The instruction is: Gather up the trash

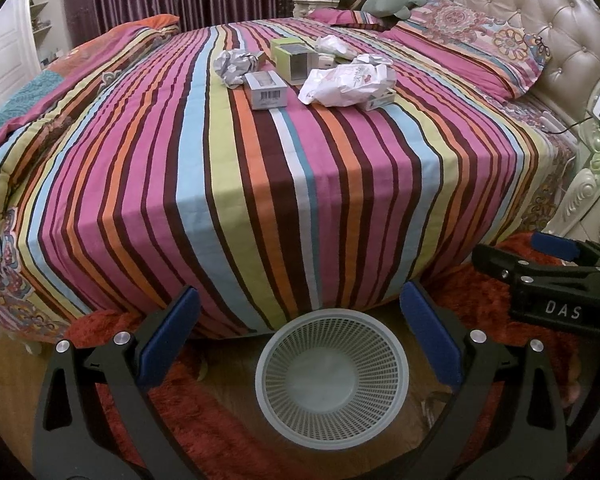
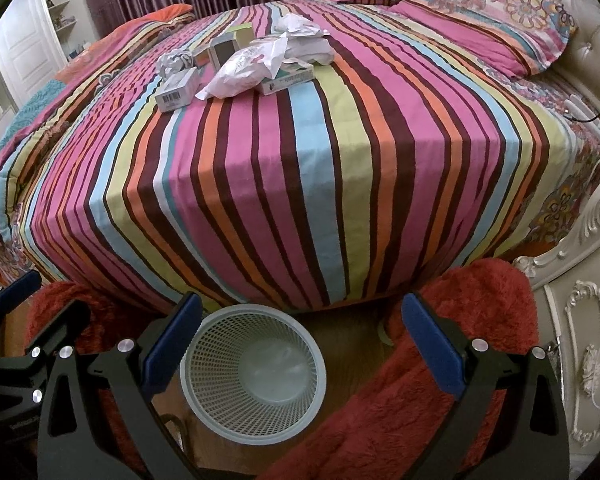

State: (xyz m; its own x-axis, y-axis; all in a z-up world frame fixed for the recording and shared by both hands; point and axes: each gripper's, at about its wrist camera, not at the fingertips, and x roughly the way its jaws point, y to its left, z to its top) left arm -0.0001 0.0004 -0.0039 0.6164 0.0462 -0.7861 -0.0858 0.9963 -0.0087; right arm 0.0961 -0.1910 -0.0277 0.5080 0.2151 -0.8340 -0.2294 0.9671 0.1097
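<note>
A pile of trash lies far back on the striped bed (image 1: 300,168): a crumpled white plastic bag (image 1: 346,84), a small barcode box (image 1: 266,90), a crumpled grey paper ball (image 1: 236,65), a green open box (image 1: 292,58) and more white paper (image 1: 334,46). The same bag (image 2: 244,70), barcode box (image 2: 178,90) and paper ball (image 2: 174,62) show in the right wrist view. A pale mesh waste basket (image 1: 332,378) (image 2: 254,374) stands empty on the floor at the bed's foot. My left gripper (image 1: 300,332) is open above the basket. My right gripper (image 2: 300,340) is open too, the basket under its left finger.
A red shaggy rug (image 2: 420,380) surrounds the basket on the wooden floor. A carved cream bedside cabinet (image 2: 580,340) stands at the right. Pillows (image 1: 472,44) and a tufted headboard (image 1: 540,8) lie behind the trash. The right gripper's body (image 1: 556,284) shows in the left wrist view.
</note>
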